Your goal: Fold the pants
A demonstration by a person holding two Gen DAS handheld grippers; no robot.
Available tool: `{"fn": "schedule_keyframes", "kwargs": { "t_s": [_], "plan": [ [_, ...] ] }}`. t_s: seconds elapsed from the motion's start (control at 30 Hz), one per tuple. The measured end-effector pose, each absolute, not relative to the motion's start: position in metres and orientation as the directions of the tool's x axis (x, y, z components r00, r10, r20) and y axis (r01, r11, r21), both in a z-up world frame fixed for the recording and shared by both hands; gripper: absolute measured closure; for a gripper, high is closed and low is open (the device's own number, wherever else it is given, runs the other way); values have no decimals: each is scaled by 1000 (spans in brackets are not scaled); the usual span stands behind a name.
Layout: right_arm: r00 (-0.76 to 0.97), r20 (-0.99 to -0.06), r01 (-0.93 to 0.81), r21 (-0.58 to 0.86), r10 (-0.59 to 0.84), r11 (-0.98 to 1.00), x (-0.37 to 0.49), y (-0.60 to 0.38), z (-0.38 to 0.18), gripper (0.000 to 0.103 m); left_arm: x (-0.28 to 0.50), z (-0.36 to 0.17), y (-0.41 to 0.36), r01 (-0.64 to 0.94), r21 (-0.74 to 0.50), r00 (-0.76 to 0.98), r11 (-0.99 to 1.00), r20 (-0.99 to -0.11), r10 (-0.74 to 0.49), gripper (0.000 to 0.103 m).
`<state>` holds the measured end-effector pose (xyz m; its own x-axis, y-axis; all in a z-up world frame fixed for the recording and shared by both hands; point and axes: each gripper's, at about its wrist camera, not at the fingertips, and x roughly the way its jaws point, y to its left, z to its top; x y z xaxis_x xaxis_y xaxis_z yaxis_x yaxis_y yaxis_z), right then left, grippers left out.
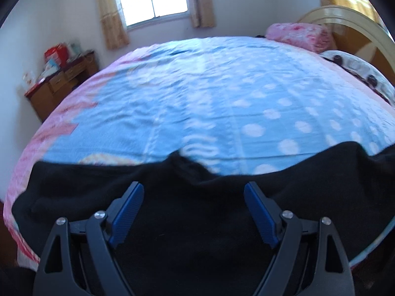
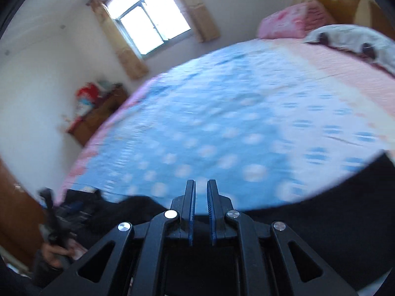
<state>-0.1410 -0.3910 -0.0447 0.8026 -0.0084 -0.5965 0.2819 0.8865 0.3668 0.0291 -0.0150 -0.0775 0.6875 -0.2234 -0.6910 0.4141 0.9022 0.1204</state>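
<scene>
Jaws: your left gripper (image 1: 193,188) is gaping wide w/ nothing between, hovering right over the black pants (image 1: 187,222) filling the frame's bottom, long axis running left-right. Right gripper (image 2: 200,185) is pinched nearly together, empty, pants below & lower left on the bed (image 2: 222,123); left's nearer.

The pants (image 1: 192,222) lie on the bed (image 1: 209,103) directly under and ahead of the left gripper (image 1: 193,190). Beyond it stretches the bed; pillows (image 1: 301,35) far right, a cabinet (image 1: 61,83) far left.
</scene>
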Motion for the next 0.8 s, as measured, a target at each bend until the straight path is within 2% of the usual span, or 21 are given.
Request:
{"fn": "schedule_keyframes", "kwargs": {
  "t_s": [0.13,0.17,0.23,0.3,0.43,0.5,0.53,0.57,0.63,0.8],
  "plan": [
    [688,-710,470,278,-151,838,-186,-413,-79,94,10,-70,-53,524,133,663,841,-683,-305,17],
    [739,-663,436,336,-119,835,-205,-417,-82,94,6,-71,-64,548,124,644,827,-693,-323,17],
    [755,-631,475,339,-178,812,-233,-424,-77,97,0,-76,-82,588,95,596,803,-722,-351,17],
    [767,-604,510,371,-216,776,-251,-432,-71,95,-7,-82,-94,617,73,561,784,-740,-372,17],
    [715,-585,603,239,-382,761,-259,-427,-52,93,-18,-106,-114,643,90,515,761,-786,-342,17],
    [773,-531,527,234,-346,817,-254,-420,-38,92,-26,-109,-120,643,118,537,757,-774,-335,17],
    [794,-523,477,224,-308,850,-244,-415,-32,84,-30,-109,-123,645,143,559,751,-758,-336,17],
    [796,-532,450,202,-288,870,-234,-410,-29,60,-32,-108,-123,648,157,568,745,-751,-336,17],
    [772,-581,403,133,-258,905,-203,-402,-32,34,-35,-110,-124,647,181,585,741,-741,-331,17],
    [632,-695,394,-95,-345,914,-143,-391,-62,34,-35,-109,-122,643,177,586,745,-741,-329,14]
  ]
}}
